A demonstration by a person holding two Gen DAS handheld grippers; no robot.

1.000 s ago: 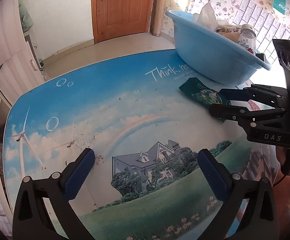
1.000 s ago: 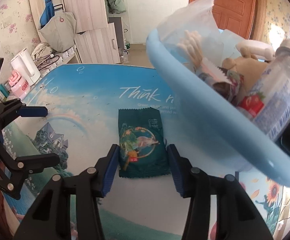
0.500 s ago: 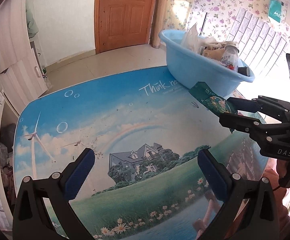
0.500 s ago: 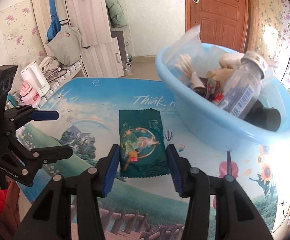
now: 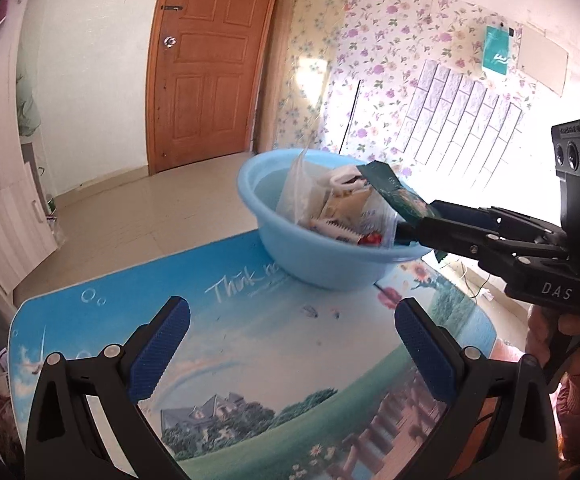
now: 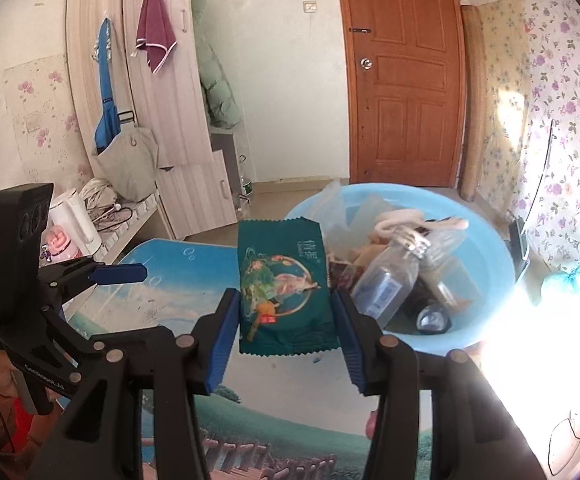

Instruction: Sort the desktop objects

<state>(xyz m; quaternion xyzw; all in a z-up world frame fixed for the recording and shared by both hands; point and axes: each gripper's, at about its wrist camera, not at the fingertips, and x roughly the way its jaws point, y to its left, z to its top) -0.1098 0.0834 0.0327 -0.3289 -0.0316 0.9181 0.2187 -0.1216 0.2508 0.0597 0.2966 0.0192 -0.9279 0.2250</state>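
One green snack packet [image 6: 285, 284], one right tool [image 6: 285, 316], one blue basin [image 6: 486, 320]

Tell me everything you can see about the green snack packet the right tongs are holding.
The green snack packet is a flat, dark teal foil-look pouch with crimped, serrated ends and a round, colourful illustration on its front plus some pale print near the top. It looks sealed and slightly puffed. The right tongs grip it by its two long sides, blue pads pressing in. It hangs lifted clear of the table, tilted up, beside the near rim of the blue basin. Nothing else touches it.
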